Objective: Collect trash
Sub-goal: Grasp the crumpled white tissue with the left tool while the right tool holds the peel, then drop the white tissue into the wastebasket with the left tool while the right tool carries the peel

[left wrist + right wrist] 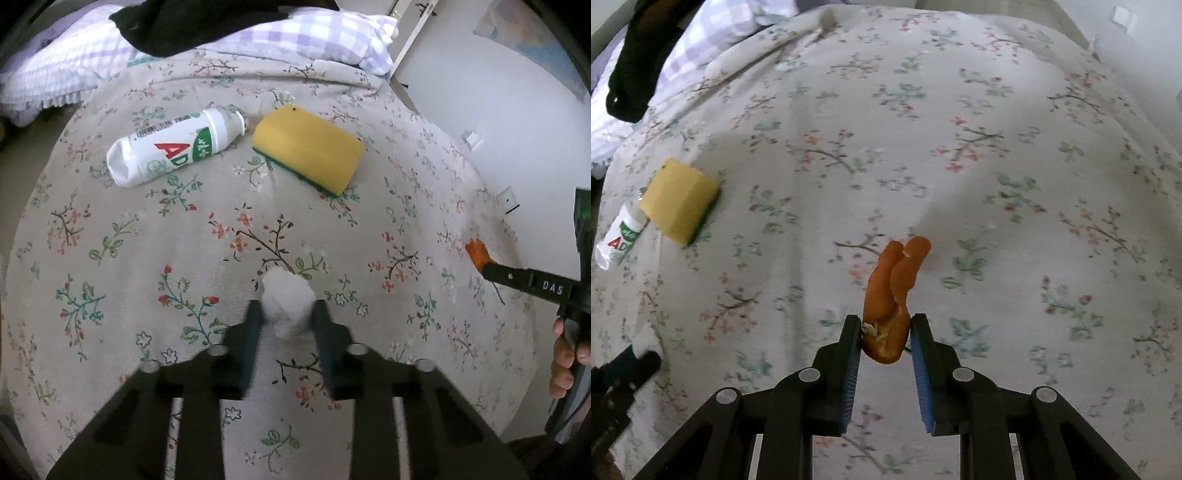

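Observation:
A crumpled white tissue wad [286, 295] lies on the flowered bedspread [147, 240], and my left gripper [287, 310] is shut on it, one pad against each side. My right gripper [886, 325] is shut on a curled piece of orange peel [894, 284], held above the bedspread [997, 147]. In the left wrist view that peel [476, 253] pokes out of the right gripper's finger at the bed's right edge. A crushed white plastic bottle [173, 147] and a yellow-and-green sponge [308, 147] lie side by side farther up the bed. They also show at the left of the right wrist view.
A checked lilac pillow [314, 33] with a black garment [192, 22] on it lies at the head of the bed. A white wall [480, 92] runs along the bed's right side. A person's fingers [565, 354] grip the right tool's handle.

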### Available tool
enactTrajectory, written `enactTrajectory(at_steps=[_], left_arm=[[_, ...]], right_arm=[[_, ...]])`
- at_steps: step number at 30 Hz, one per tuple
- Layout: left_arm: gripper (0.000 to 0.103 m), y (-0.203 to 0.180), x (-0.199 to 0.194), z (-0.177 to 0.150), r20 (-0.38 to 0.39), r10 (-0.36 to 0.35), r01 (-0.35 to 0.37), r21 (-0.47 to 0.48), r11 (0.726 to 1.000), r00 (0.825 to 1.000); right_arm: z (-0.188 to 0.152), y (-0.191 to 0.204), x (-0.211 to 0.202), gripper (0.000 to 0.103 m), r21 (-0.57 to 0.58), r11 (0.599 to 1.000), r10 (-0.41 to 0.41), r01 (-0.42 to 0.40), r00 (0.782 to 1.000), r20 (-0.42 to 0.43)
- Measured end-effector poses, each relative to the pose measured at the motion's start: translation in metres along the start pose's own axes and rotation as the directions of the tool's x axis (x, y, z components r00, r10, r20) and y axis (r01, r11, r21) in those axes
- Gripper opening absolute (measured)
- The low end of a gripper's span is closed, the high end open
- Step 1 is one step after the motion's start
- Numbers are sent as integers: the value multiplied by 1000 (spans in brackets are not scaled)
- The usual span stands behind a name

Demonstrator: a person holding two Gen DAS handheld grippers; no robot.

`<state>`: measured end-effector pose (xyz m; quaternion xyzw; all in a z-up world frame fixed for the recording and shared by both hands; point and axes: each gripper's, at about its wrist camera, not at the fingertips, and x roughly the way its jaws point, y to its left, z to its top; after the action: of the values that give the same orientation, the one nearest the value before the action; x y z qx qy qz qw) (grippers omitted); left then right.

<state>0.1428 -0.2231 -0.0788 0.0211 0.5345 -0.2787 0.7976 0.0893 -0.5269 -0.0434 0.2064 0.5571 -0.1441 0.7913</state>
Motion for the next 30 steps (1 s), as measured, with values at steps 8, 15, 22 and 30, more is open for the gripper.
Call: enactTrajectory(at_steps=[8,15,22,30], left_arm=[[22,15,-19,2,41,-7,8,-31,999,999],[22,40,-40,1,66,21,-16,-71,997,998],[22,66,-61,-3,91,48,-38,-109,993,995],[22,99,-87,-9,117,85,-67,-147,987,989]], right_arm=[[0,-3,-8,24,6,1000,12,-12,1000,16],[0,23,-14,24,-28,999,47,-46,998,33],[-1,60,-16,24,-78,993,86,-83,996,38],[-6,105,-16,23,-136,982,134,-128,990,35]])
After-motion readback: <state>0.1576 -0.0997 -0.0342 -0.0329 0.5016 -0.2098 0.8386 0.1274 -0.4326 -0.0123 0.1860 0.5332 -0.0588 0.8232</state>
